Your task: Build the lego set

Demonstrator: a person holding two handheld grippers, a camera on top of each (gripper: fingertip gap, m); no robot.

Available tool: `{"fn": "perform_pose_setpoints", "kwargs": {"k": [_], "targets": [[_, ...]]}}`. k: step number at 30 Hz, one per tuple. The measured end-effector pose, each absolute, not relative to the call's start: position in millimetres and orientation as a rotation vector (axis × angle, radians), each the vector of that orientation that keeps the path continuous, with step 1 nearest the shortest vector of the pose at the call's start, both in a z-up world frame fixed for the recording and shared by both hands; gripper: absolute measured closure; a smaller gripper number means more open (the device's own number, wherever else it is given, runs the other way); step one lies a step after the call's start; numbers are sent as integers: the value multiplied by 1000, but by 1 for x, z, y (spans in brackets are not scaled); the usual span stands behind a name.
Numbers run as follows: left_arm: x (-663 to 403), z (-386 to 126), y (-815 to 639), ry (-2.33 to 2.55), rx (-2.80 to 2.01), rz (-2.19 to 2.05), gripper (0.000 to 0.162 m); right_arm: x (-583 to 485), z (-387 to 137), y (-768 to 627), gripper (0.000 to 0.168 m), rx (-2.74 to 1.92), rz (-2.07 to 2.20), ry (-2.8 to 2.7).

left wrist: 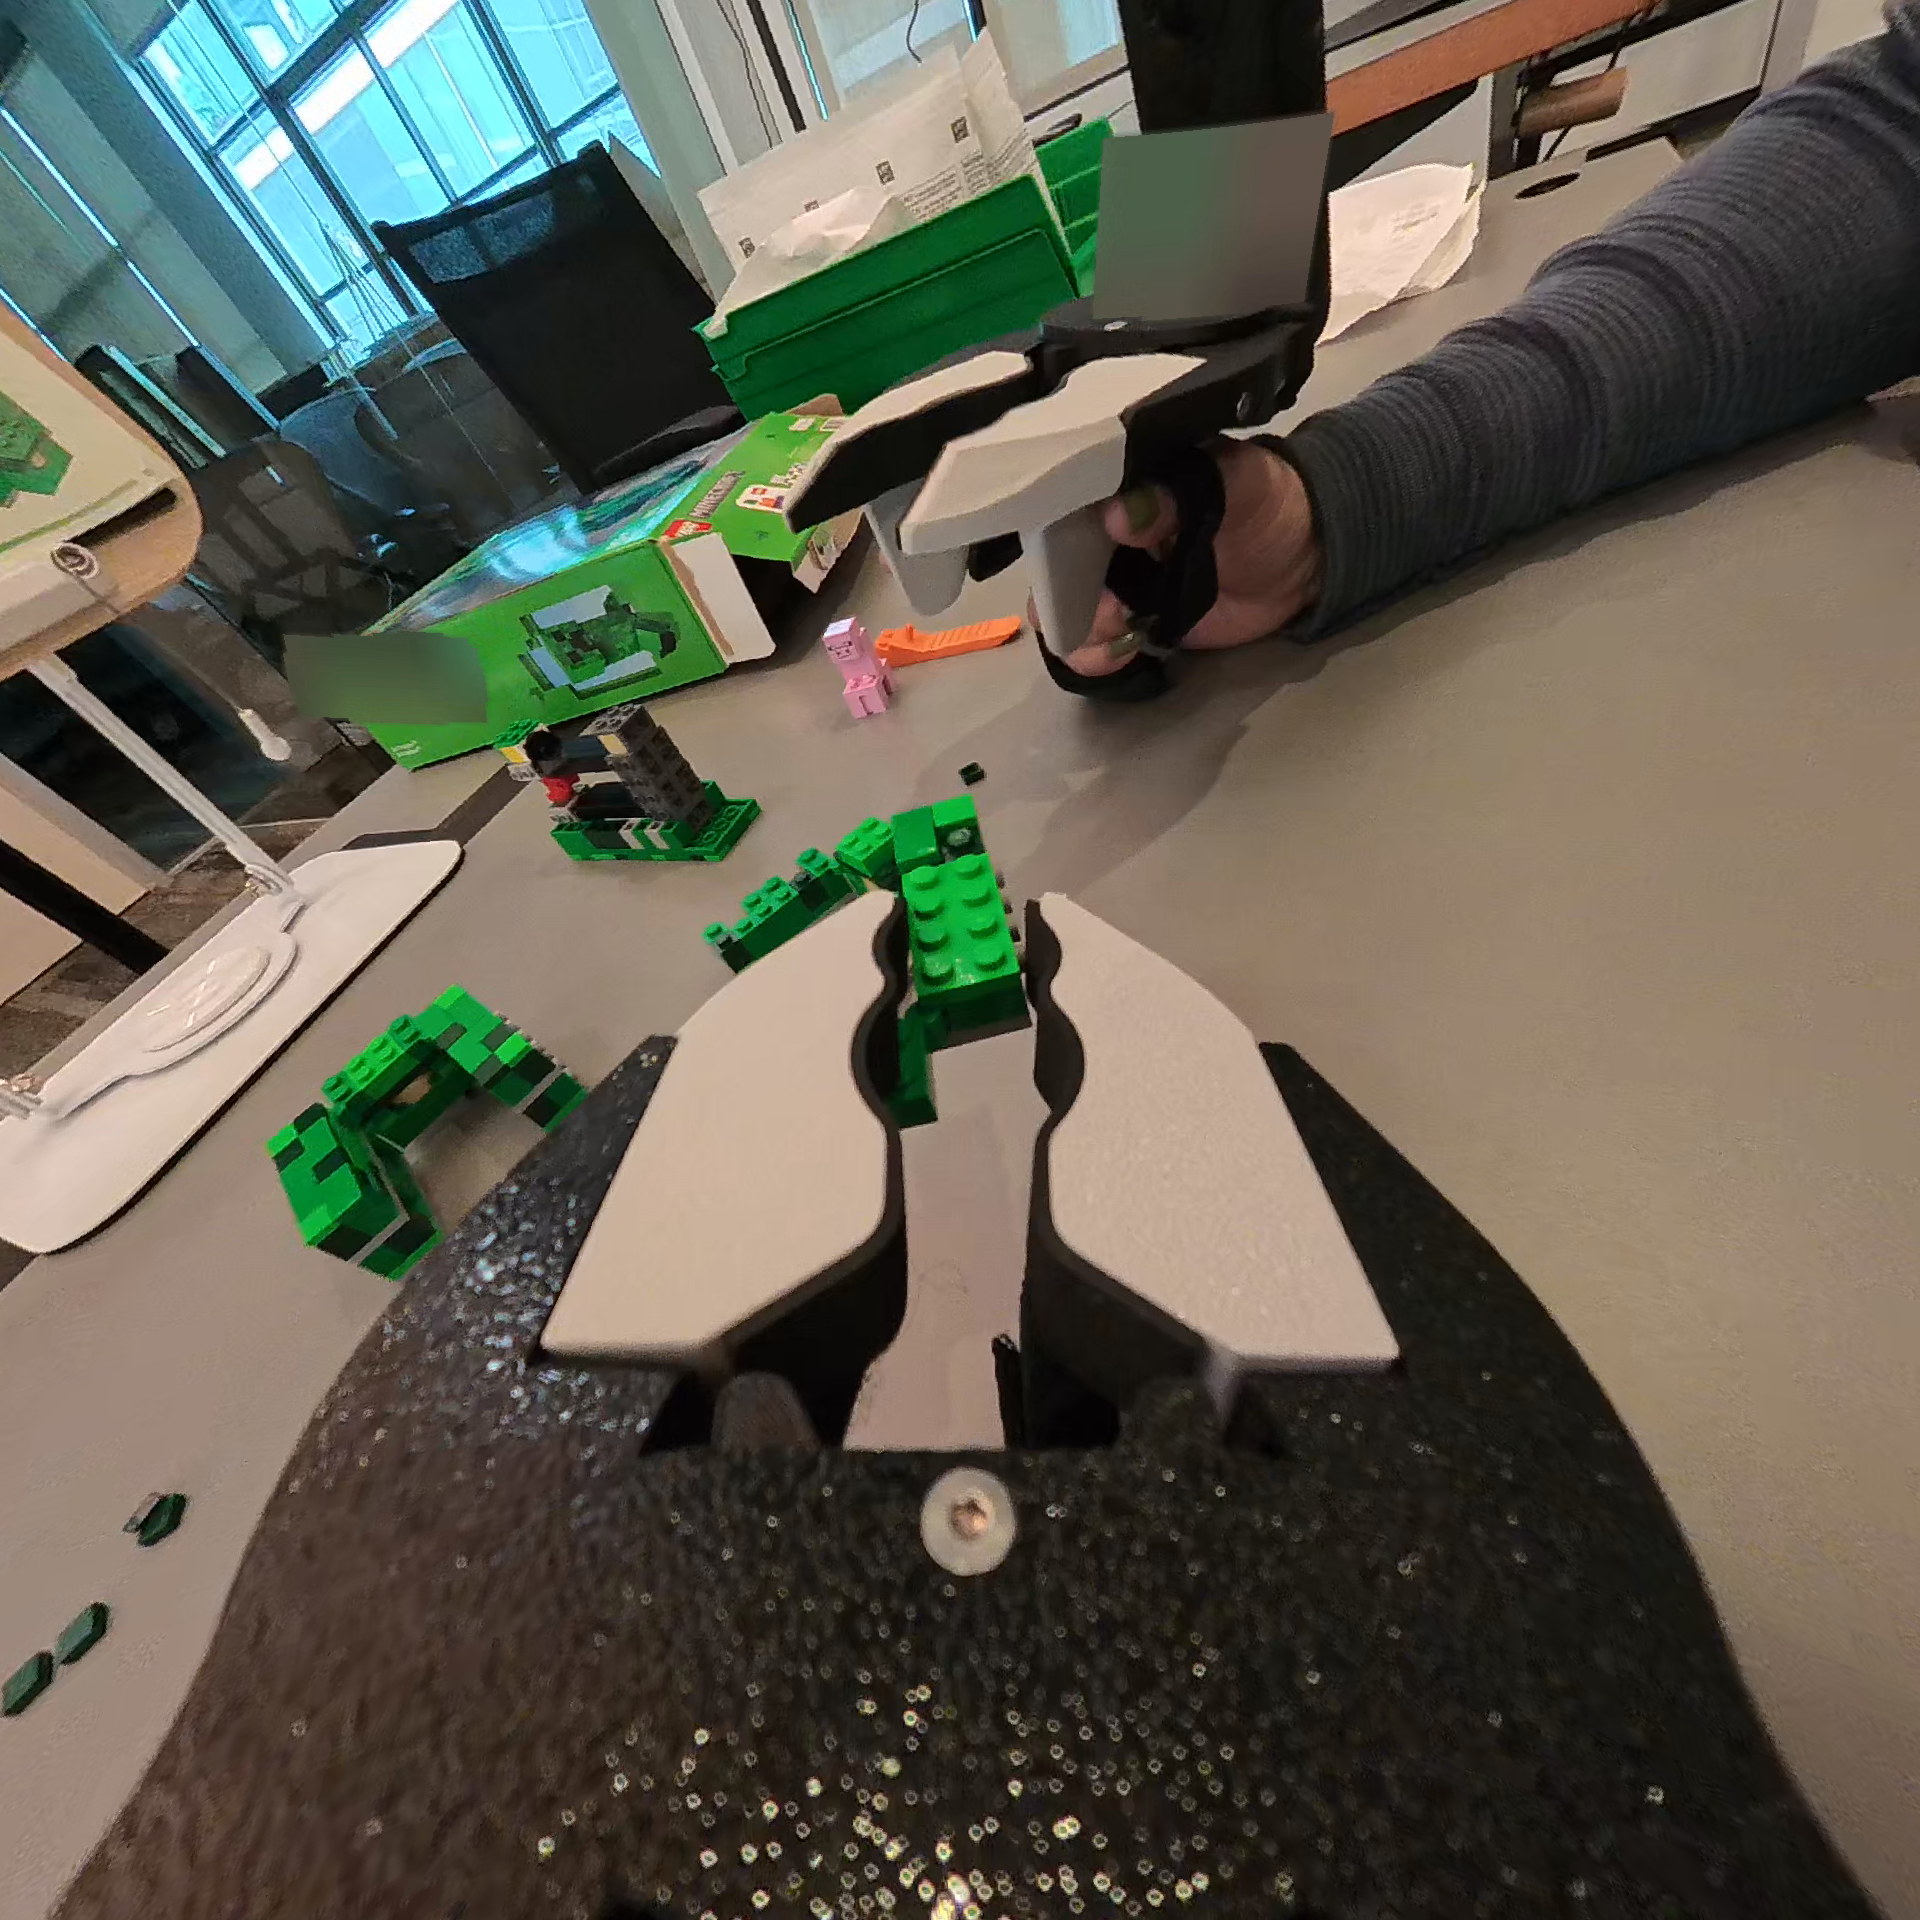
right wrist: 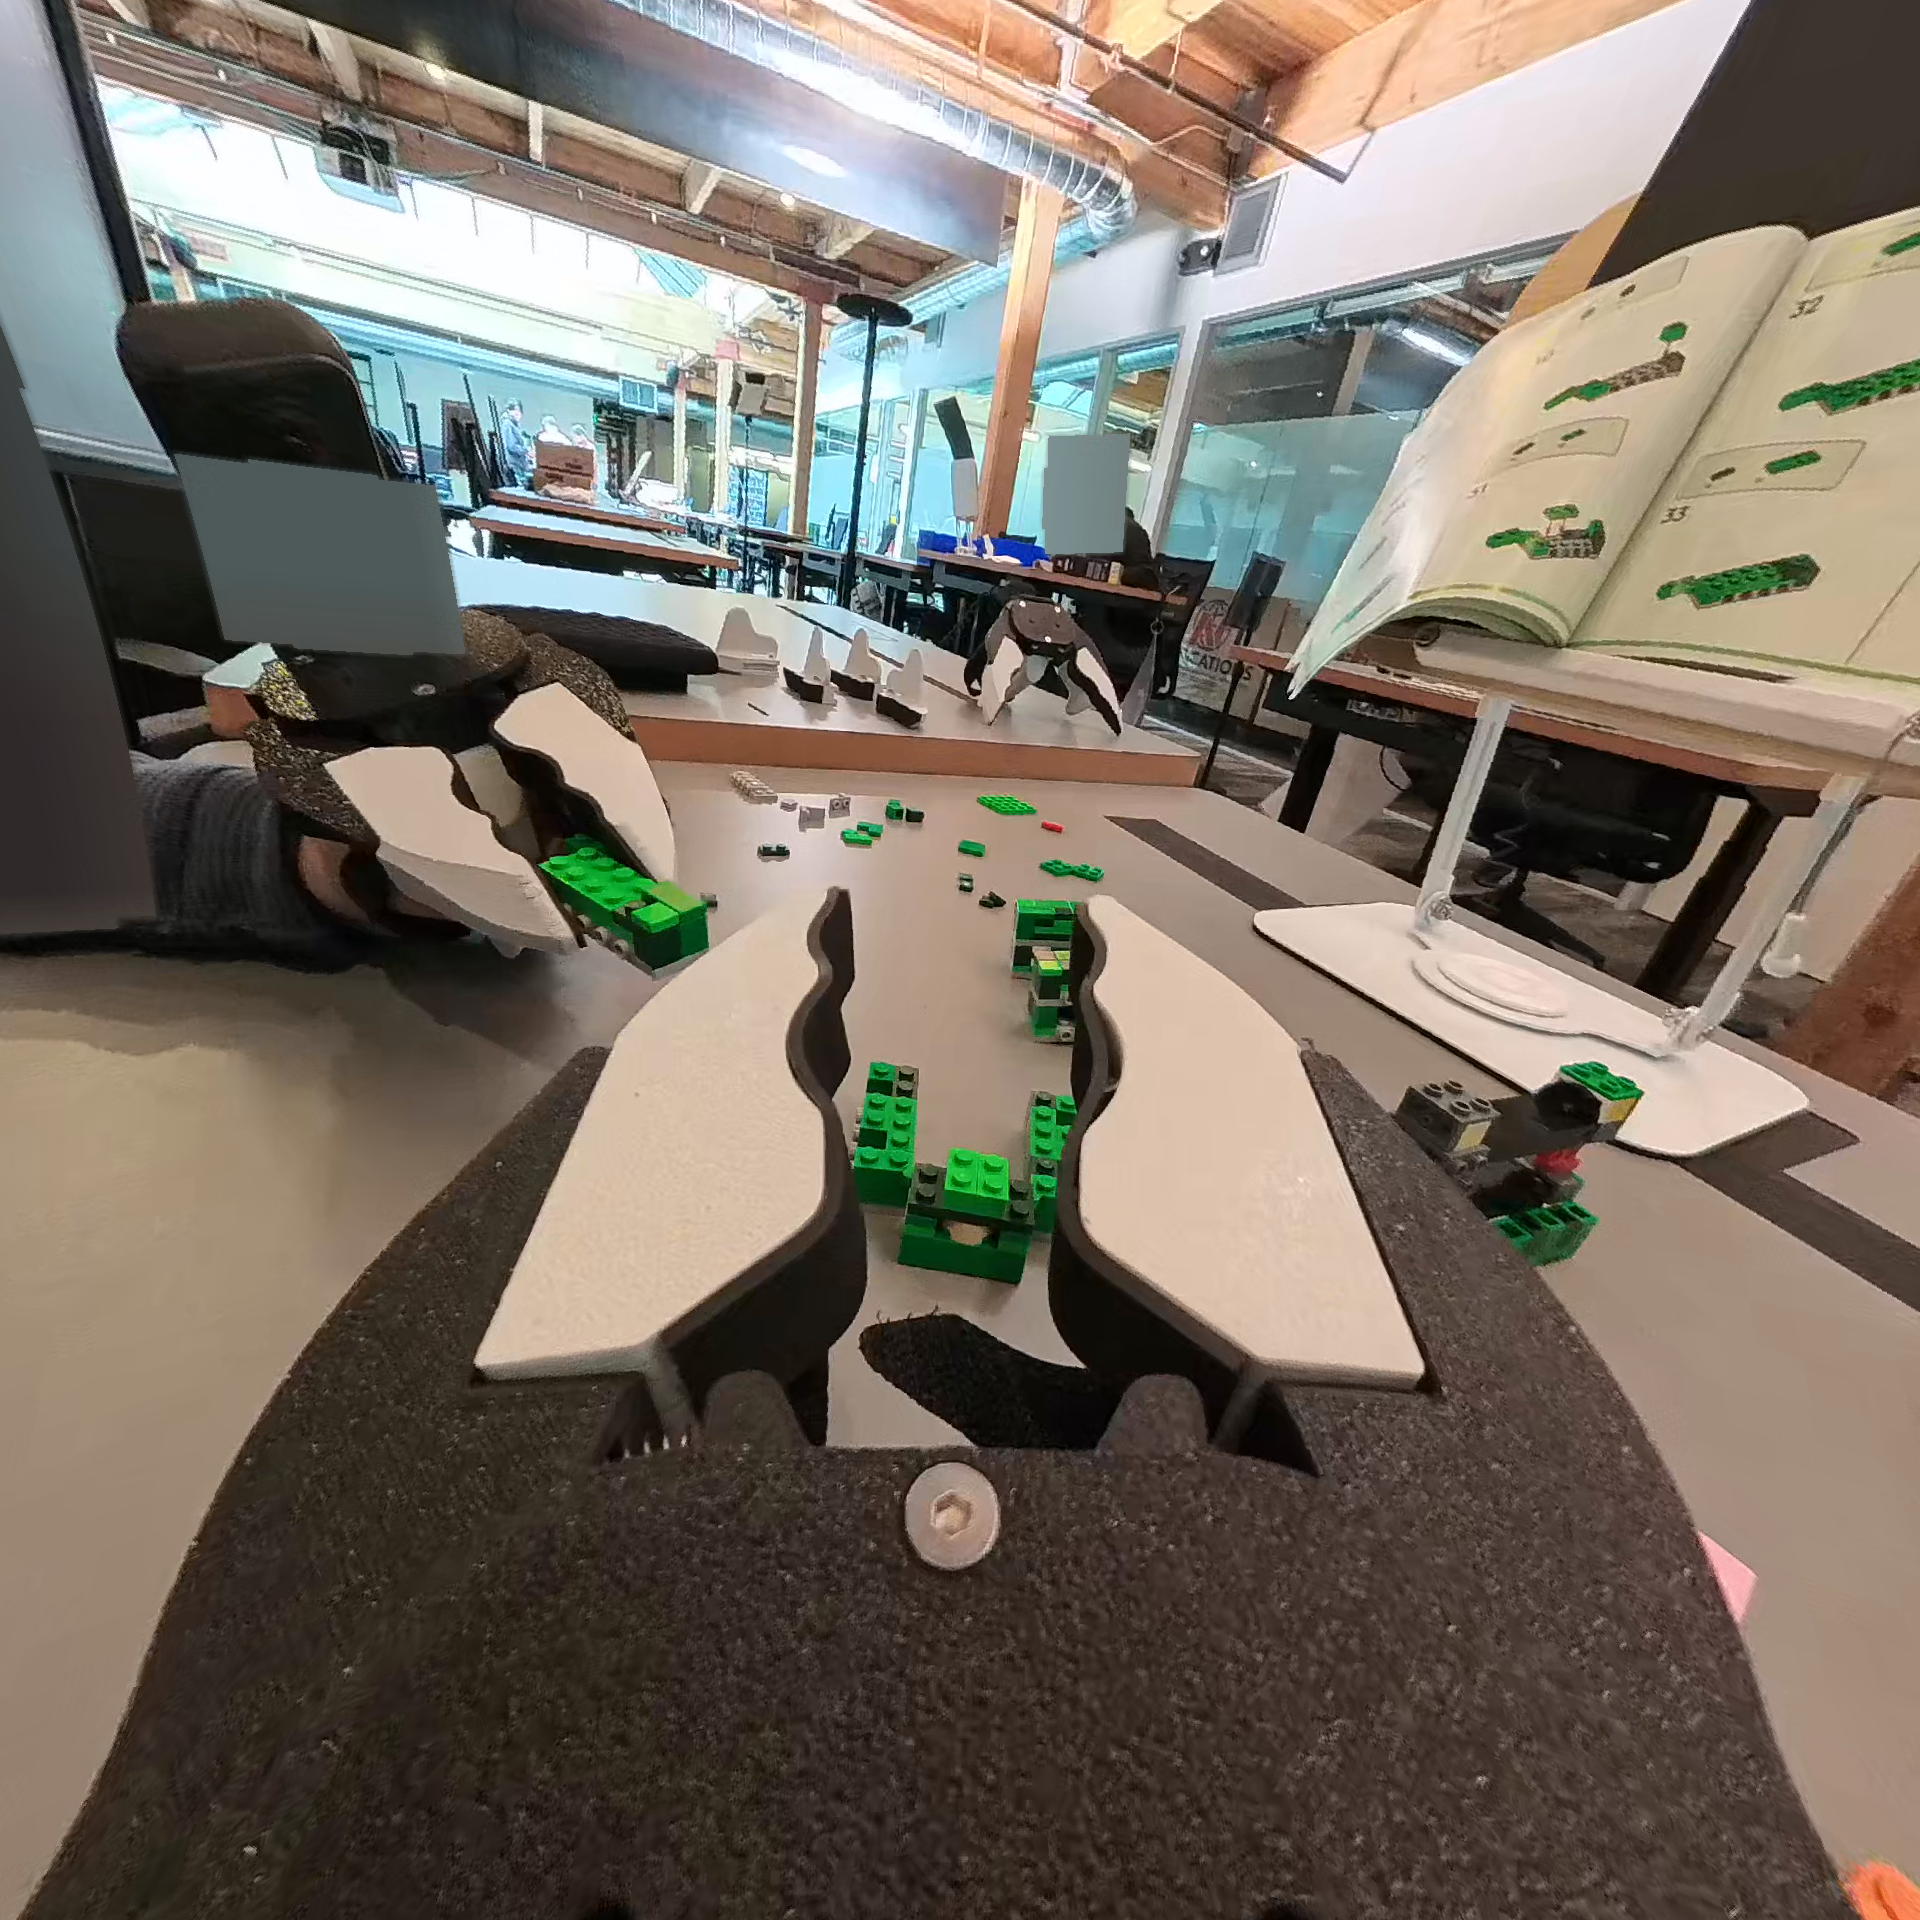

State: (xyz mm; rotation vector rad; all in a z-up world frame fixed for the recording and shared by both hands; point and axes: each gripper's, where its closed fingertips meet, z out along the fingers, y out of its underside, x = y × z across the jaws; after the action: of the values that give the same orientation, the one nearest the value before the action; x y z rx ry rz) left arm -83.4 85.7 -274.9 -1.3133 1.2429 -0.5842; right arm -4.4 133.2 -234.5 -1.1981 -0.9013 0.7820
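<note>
My left gripper [left wrist: 966, 916] is shut on a green brick assembly [left wrist: 961, 951] and holds it just above the grey table [left wrist: 1455, 1039]. It also shows in the right wrist view [right wrist: 582, 883], with the assembly [right wrist: 623, 899] sticking out past its tips. My right gripper [right wrist: 966, 914] is open and empty, held above the table. In the left wrist view it [left wrist: 883, 488] hovers farther back in a person's hand. A green U-shaped build [right wrist: 966, 1195] lies below and between the right fingers. A second green build [right wrist: 1042, 951] sits beyond, partly hidden by the right finger.
A grey and black tower on a green base [left wrist: 644, 795] stands at the left. An arched green build [left wrist: 416, 1101], a pink pig figure [left wrist: 860, 670], an orange separator tool [left wrist: 945, 639] and a green box [left wrist: 561, 634] lie around. An open booklet [right wrist: 1662, 447] rests on a white stand [right wrist: 1507, 997]. Loose small pieces [right wrist: 894, 821] are scattered farther off. About 11 cm separates my left fingertips from my right.
</note>
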Motion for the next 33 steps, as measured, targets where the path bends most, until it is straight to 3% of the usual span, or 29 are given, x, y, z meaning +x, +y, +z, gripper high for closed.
{"fn": "perform_pose_setpoints", "kwargs": {"k": [33], "targets": [[-91,-264,91,1205,-1245,-422,141,-5,-232,131,137,-1164,762,-913]]}}
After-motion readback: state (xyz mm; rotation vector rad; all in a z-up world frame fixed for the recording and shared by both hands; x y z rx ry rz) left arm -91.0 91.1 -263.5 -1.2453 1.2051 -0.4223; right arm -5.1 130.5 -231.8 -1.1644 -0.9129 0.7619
